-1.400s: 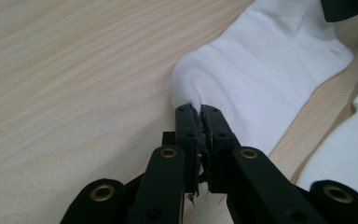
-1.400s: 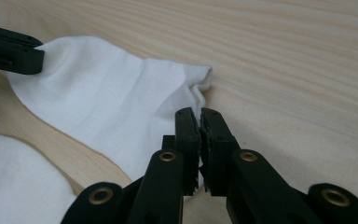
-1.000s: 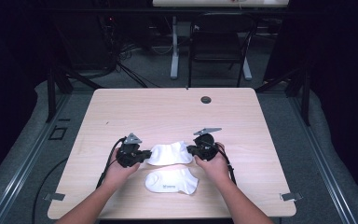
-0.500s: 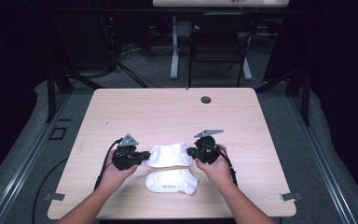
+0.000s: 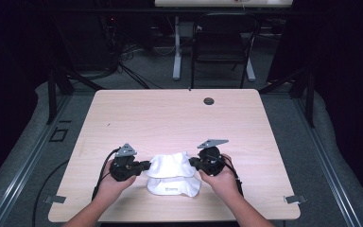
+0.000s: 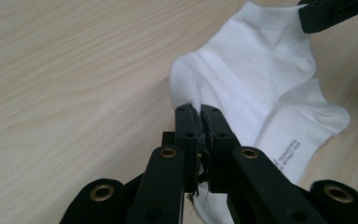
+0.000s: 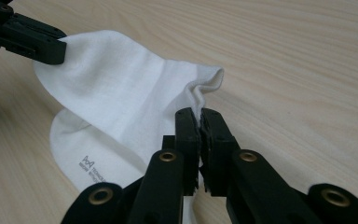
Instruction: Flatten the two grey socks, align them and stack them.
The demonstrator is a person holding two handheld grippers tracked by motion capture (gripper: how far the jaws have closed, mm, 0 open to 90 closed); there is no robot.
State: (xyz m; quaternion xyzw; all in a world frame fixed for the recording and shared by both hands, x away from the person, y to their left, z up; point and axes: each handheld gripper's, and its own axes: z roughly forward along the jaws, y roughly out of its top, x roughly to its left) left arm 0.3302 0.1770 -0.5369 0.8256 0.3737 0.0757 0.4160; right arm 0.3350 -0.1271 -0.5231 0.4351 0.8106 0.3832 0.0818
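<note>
A white ankle sock (image 5: pixel 170 164) is stretched between the two grippers near the counter's (image 5: pixel 170 118) six o'clock edge. The left gripper (image 5: pixel 144 165) has its fingers pinched tight on the sock's nine o'clock end; the right gripper (image 5: pixel 192 162) has its fingers clamped on the three o'clock end. A second white sock (image 5: pixel 172 186), with small printed lettering, lies flat on the counter just at six o'clock of the held one, partly under it. A dark grommet (image 5: pixel 209 100) sits toward twelve o'clock.

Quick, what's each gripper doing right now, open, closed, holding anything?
Left gripper: shut on one end of the upper sock.
Right gripper: shut on the same sock's other end.
</note>
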